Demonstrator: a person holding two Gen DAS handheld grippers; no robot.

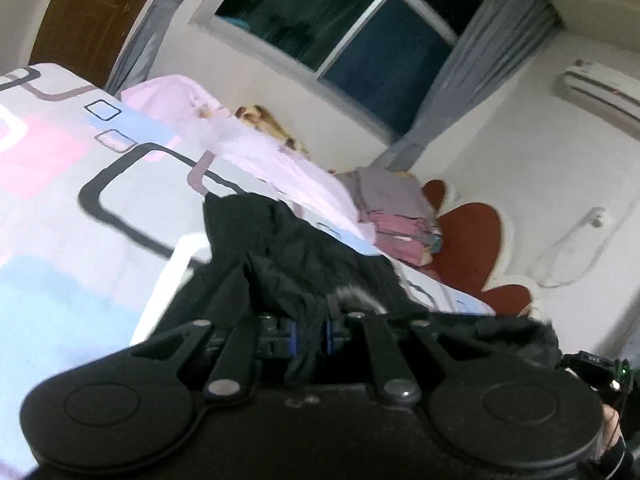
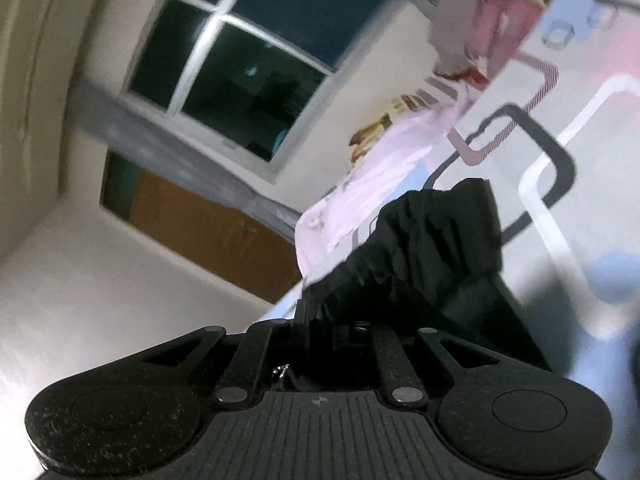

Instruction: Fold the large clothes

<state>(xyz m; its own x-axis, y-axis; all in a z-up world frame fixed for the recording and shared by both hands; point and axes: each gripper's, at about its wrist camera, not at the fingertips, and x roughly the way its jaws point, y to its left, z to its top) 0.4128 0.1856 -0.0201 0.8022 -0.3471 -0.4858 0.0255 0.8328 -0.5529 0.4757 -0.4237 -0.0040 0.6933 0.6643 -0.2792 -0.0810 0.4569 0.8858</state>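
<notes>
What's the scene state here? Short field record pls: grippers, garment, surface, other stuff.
left gripper: shut on black garment
right gripper: shut on black garment
black garment: bunched, held at both grippers, rest trailing onto the bed
bed sheet: white with pink, blue and dark rounded squares
pink garment: lying on the bed beyond the black one
folded stack: grey and pink pieces, near the headboard
fold state: not yet folded

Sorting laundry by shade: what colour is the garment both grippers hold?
Black garment, clearest in the left wrist view.
</notes>
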